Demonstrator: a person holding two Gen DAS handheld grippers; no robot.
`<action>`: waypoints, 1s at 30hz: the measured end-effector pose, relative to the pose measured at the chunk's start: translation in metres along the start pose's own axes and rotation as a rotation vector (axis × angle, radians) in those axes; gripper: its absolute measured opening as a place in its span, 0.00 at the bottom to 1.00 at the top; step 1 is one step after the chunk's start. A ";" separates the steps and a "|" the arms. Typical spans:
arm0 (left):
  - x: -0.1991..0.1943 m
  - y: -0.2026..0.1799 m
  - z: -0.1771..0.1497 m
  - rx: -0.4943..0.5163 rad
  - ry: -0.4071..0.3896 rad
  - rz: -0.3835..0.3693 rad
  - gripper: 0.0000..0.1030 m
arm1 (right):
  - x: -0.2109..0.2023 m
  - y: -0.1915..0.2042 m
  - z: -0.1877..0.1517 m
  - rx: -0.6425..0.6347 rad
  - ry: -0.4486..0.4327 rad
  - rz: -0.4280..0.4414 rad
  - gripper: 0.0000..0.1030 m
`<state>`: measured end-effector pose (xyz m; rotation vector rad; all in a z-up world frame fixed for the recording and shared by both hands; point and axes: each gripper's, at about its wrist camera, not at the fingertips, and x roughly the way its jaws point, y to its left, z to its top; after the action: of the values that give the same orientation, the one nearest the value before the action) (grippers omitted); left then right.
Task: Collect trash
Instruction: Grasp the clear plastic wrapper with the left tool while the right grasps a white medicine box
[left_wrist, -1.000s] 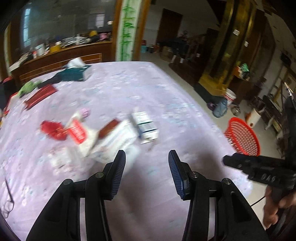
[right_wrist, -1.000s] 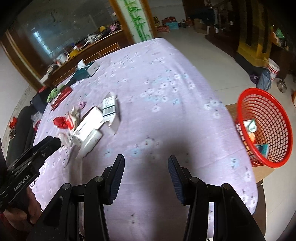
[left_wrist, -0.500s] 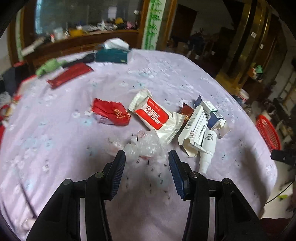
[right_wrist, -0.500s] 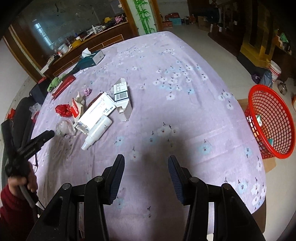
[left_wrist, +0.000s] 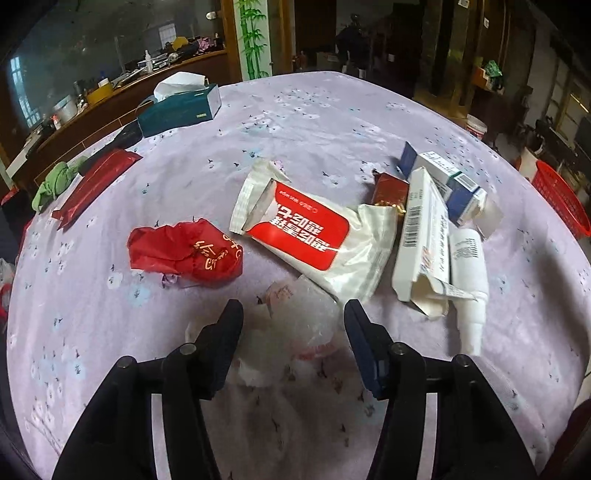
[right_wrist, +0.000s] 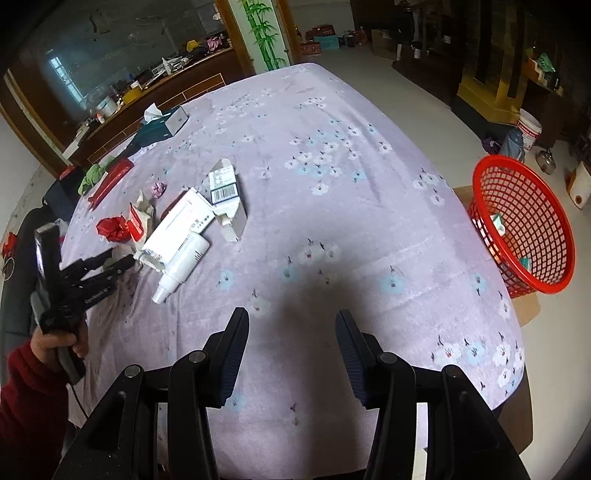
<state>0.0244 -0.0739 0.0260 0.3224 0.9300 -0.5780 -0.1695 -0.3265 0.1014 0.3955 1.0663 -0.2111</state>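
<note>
Tabletop (left_wrist: 332, 122): trash pile mid-left; red basket (right_wrist: 524, 225) off right edge.
Left tool (left_wrist: 293, 319) swung from basket side onto pile, now spread around clear crumpled plastic (left_wrist: 295, 325); grasp looks next.
Right tool (right_wrist: 291, 332) spread, empty, idle over bare cloth.

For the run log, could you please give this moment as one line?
left gripper: open, straddling clear plastic wrapper | right gripper: open, empty | red basket: beside table
</note>
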 end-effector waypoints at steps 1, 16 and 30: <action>0.002 0.001 0.000 -0.009 0.003 -0.007 0.43 | 0.001 0.003 0.004 -0.005 -0.001 0.003 0.51; -0.079 0.004 -0.023 -0.225 -0.115 -0.023 0.25 | 0.090 0.069 0.083 -0.172 0.009 0.034 0.51; -0.102 -0.035 -0.034 -0.251 -0.095 -0.035 0.25 | 0.146 0.076 0.102 -0.188 0.055 0.048 0.38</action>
<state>-0.0660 -0.0516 0.0904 0.0532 0.9059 -0.4975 0.0091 -0.2961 0.0321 0.2585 1.1191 -0.0570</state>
